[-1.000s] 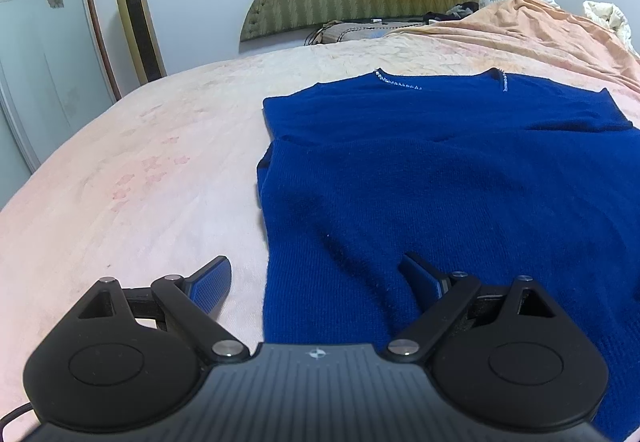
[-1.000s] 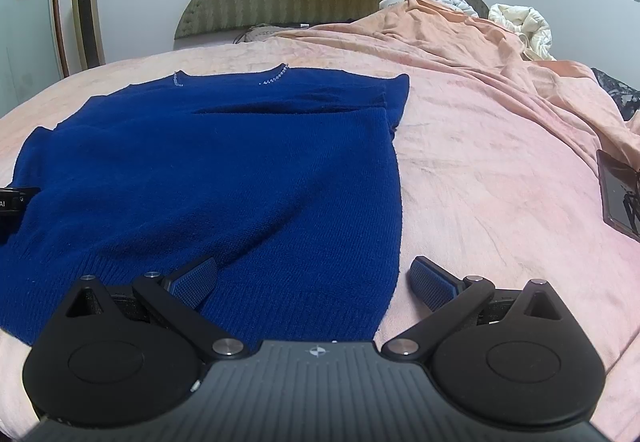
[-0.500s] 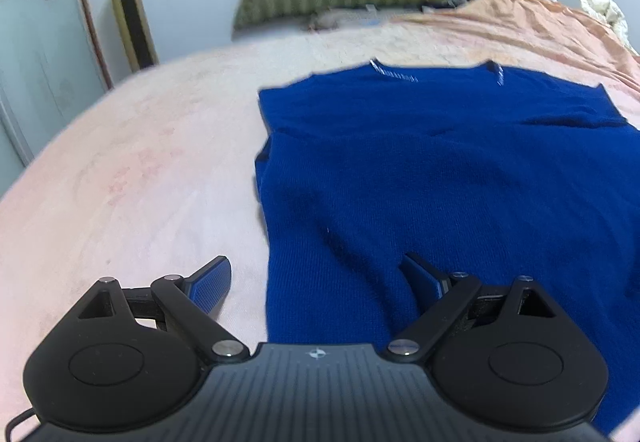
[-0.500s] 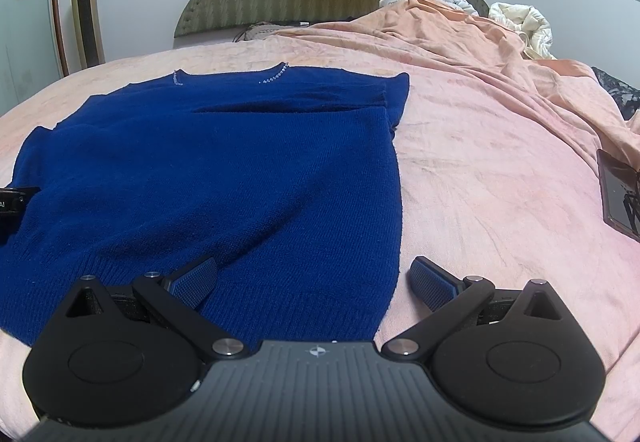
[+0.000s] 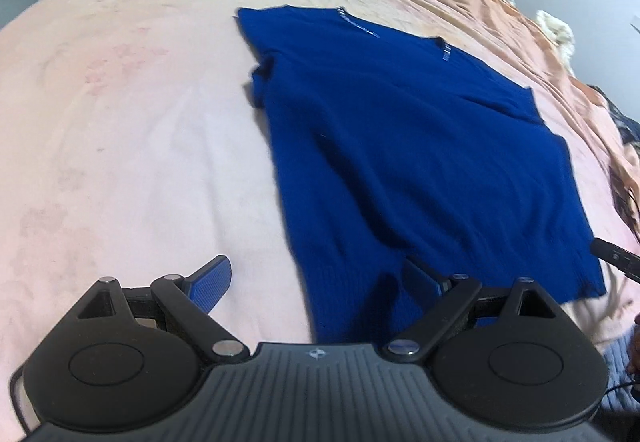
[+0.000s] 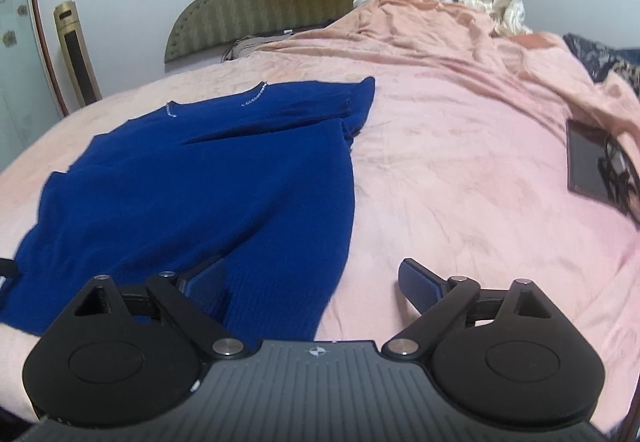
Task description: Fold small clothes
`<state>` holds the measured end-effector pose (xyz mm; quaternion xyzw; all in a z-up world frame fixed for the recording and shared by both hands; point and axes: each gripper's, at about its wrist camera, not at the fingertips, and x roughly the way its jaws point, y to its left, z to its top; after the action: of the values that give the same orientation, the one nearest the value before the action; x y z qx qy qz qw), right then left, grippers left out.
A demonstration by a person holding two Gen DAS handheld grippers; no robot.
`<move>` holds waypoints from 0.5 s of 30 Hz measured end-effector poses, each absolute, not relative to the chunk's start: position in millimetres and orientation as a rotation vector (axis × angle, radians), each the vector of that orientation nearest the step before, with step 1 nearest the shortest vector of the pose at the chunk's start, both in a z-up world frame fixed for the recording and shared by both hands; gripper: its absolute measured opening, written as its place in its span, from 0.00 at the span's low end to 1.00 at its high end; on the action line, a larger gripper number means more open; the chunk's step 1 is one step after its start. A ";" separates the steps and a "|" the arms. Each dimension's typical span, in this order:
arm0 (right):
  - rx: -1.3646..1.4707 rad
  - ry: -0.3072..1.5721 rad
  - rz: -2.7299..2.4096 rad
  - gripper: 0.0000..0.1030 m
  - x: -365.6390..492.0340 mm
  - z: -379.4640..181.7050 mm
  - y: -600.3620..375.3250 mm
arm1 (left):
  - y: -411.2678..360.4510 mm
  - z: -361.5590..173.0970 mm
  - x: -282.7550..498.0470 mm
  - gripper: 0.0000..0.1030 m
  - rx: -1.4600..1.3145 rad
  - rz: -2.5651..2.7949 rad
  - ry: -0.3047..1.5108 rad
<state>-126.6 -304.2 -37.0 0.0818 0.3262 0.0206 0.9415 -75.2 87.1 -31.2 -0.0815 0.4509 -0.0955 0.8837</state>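
The left gripper [image 5: 316, 274] stood wide open, holding nothing, straddling the hem corner of the blue sweater [image 5: 420, 146]. Over the past second it had tipped downward, the sweater sliding toward two o'clock. The right gripper [image 6: 312, 278] was closing slightly around the opposite hem corner, pads not yet pressing. The sweater lay flat on the pink bedspread [image 6: 460, 182], sleeves tucked; a bottom-up fold looked imminent.

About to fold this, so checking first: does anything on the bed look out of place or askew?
The blue sweater lies flat, sleeves already folded in. A dark phone lies on the pink sheet, right of the sweater, clear of it. Nothing else stands out.
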 end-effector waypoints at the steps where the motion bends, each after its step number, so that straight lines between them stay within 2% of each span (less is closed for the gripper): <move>1: 0.177 0.675 0.048 0.86 -128.0 -37.8 -305.1 | 84.5 -31.3 -74.5 0.90 -0.161 -0.200 0.936; 9: 0.185 0.717 0.070 0.70 -139.1 -43.1 -303.4 | 62.7 -33.5 -72.9 0.89 -0.159 -0.279 0.919; 11: 0.193 0.722 0.087 0.62 -139.3 -43.0 -302.2 | 57.4 -34.2 -73.0 0.89 -0.144 -0.279 0.915; 15: 0.200 0.722 0.126 0.59 -139.4 -42.9 -295.1 | 54.0 -34.7 -72.5 0.90 -0.136 -0.259 0.913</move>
<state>-139.4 -295.1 -42.9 0.0977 0.3522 0.0617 0.9288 -72.5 54.0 -34.7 -0.0653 0.4390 -0.1247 0.8874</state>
